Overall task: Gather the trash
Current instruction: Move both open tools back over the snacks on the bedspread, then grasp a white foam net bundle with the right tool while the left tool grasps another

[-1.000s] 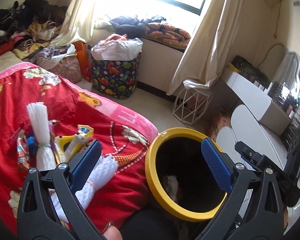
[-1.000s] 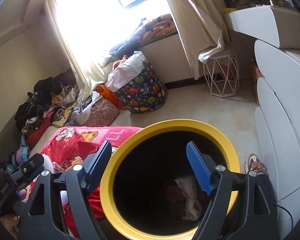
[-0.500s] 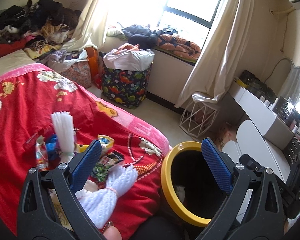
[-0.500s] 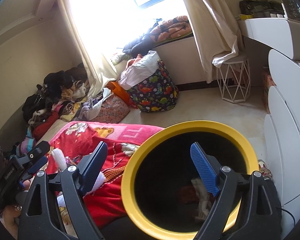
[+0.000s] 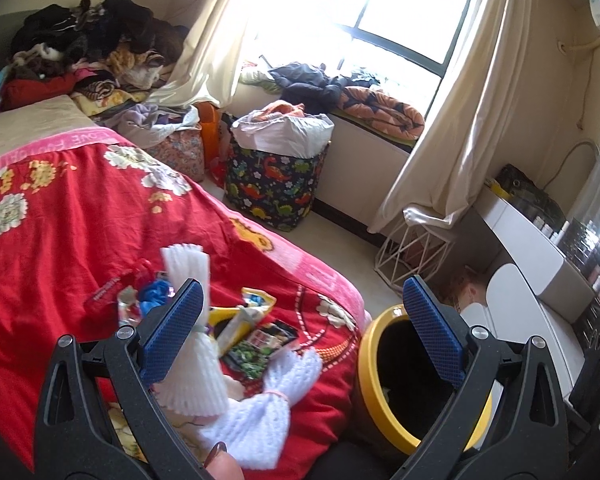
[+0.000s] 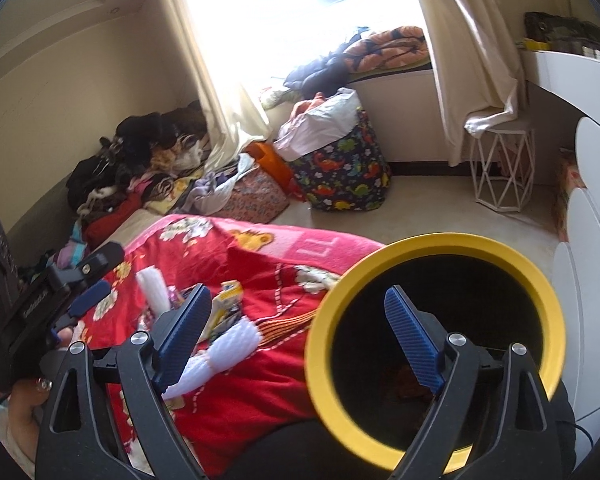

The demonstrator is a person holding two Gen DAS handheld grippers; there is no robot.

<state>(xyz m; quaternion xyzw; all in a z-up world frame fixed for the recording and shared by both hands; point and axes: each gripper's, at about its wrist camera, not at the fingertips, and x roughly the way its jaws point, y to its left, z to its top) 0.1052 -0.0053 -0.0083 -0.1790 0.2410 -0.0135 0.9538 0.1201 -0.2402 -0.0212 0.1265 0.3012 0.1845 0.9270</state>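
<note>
A yellow-rimmed black bin (image 5: 366, 364) (image 6: 440, 240) stands beside the bed. Trash lies on the red blanket (image 5: 80, 208): white foam fruit nets (image 5: 276, 400) (image 6: 228, 344), a tall white foam net (image 5: 188, 264), a yellow wrapper (image 5: 256, 304), dark snack packets (image 5: 260, 344) and a red wrapper (image 5: 108, 288). My left gripper (image 5: 300, 328) is open and empty above the trash pile. My right gripper (image 6: 300, 332) is open and empty, between the bed edge and the bin's mouth. The left gripper also shows in the right wrist view (image 6: 80, 300).
A dinosaur-print laundry basket (image 5: 276, 184) stands on the floor by the window seat. A white wire stool (image 5: 408, 256) stands under the curtain. A white dresser (image 5: 532, 264) is on the right. Clothes (image 5: 92, 52) are piled at the bed's head.
Both grippers have swung left from over the bin toward the bed. The bin has slid right in both views and more of the trash pile shows. Both stay open.
</note>
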